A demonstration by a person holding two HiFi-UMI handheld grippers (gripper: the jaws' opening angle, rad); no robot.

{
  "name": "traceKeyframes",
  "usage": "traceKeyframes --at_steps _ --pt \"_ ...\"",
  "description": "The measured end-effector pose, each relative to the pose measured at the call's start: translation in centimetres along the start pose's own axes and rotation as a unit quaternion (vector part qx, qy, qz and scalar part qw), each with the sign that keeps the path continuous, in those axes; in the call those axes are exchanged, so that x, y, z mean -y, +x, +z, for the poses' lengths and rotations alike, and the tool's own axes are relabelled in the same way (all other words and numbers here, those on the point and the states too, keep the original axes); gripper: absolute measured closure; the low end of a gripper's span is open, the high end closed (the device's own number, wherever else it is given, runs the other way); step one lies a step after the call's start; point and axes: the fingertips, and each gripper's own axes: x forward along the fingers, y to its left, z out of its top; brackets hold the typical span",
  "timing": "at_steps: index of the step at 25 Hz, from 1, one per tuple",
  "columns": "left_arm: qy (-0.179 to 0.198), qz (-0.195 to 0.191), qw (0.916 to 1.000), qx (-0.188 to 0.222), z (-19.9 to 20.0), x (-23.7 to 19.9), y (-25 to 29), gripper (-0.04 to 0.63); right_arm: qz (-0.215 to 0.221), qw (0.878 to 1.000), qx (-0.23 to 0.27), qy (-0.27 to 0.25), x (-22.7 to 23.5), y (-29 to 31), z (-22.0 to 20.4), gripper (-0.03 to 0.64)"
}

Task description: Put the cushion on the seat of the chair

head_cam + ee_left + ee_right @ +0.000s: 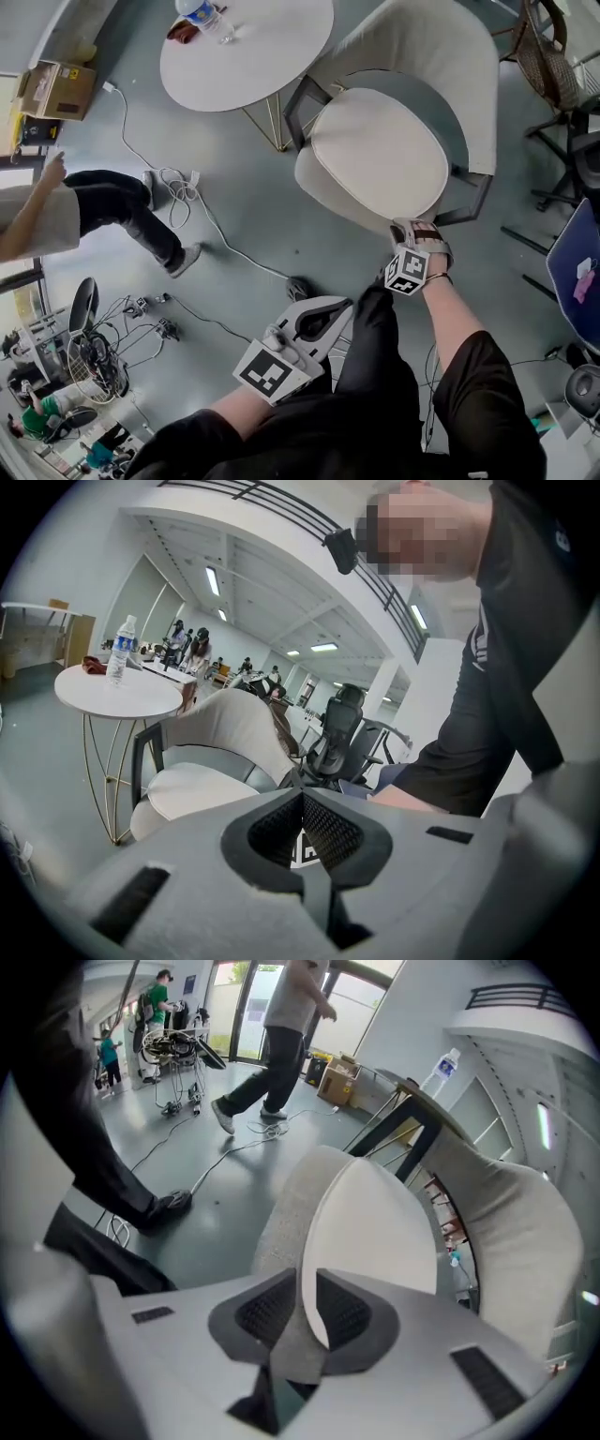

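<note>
1. At the chair's front edge, the R tongs are pinched narrow on the near rim of the cushion. The right gripper view shows the thin rim between the pads.
2. The cushion lies flat on the seat and roughly centred, w/ the backrest curving round its far side. Seat fabric shows just beyond its rim on the near-left.
3. Judgement: a rim grip is prob. used because the pad is wide and floppy. Holding the edge lets the person drag or square it w/o lifting the whole thing.
4. The R tongs point steeply down, which suits a thin edge lying on a low seat.
5. The L tongs hang back by the person's legs, well apart from the chair. Their pads are closed together w/ nothing between, so they look idle.
6. Judgement: the task looks nearly done. What's left is prob. a small adjust, then letting go.
7. The counter stands just beside the chair, not involved.
</note>
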Motion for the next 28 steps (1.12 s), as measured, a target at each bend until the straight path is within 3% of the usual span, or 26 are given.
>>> traceKeyframes --at_steps 7,19,24,28 --pt "0.049 0.017 0.9985 0.019 4.5 3.0 -1.1 0.580 0.015 0.998 0.037 0.042 -0.3 -10.7 2.9 0.540" --pt "0.097 0.051 0.9899 0.090 14.3 9.2 -3.2 0.580 -0.037 0.987 0.134 0.084 7.9 -29.7 6.6 0.541" --pt "0.115 0.043 0.9864 0.109 17.1 9.9 -5.1 0.580 -0.045 0.972 0.192 0.125 10.1 -36.2 11.1 0.549" --pt "0.121 0.030 0.9847 0.122 18.9 9.7 -6.0 0.580 -0.046 0.951 0.256 0.168 11.9 -41.1 14.9 0.563"
